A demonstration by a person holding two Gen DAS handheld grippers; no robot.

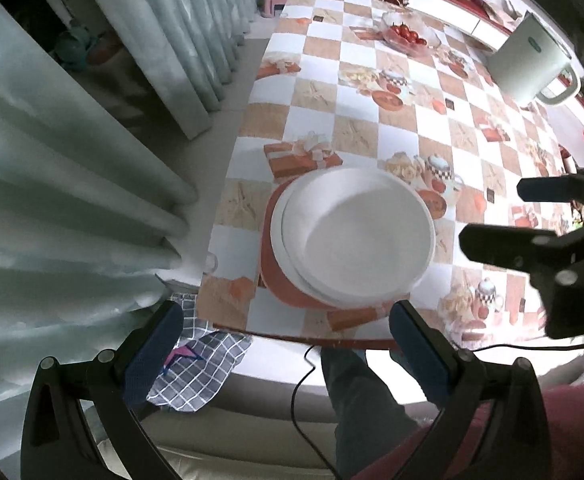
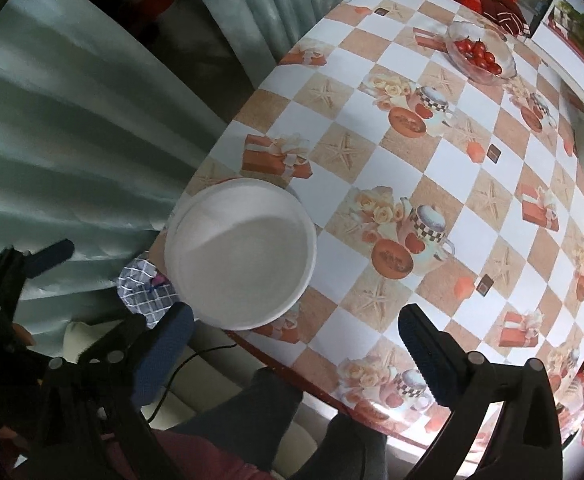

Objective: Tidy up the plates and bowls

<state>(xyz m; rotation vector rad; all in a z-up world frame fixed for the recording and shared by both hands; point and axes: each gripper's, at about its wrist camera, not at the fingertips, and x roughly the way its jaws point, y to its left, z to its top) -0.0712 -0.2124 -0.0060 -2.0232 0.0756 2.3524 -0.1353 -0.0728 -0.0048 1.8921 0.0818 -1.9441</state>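
Observation:
A stack of white plates point(image 1: 354, 236) sits on a red-brown plate point(image 1: 269, 256) near the front left corner of the checkered table point(image 1: 404, 120). The stack also shows in the right wrist view point(image 2: 241, 256). My left gripper point(image 1: 285, 346) is open and empty, held above the table's front edge, just short of the stack. My right gripper point(image 2: 296, 346) is open and empty, above the front edge to the right of the stack. It also shows at the right of the left wrist view point(image 1: 504, 216), open.
A glass bowl of cherry tomatoes point(image 1: 408, 34) point(image 2: 480, 54) stands at the far end of the table. A white appliance point(image 1: 532, 64) stands at the far right. Grey curtains point(image 1: 51, 184) hang left. A checkered cloth point(image 1: 195, 372) lies below the table corner. A person's legs point(image 1: 364, 400) are in front.

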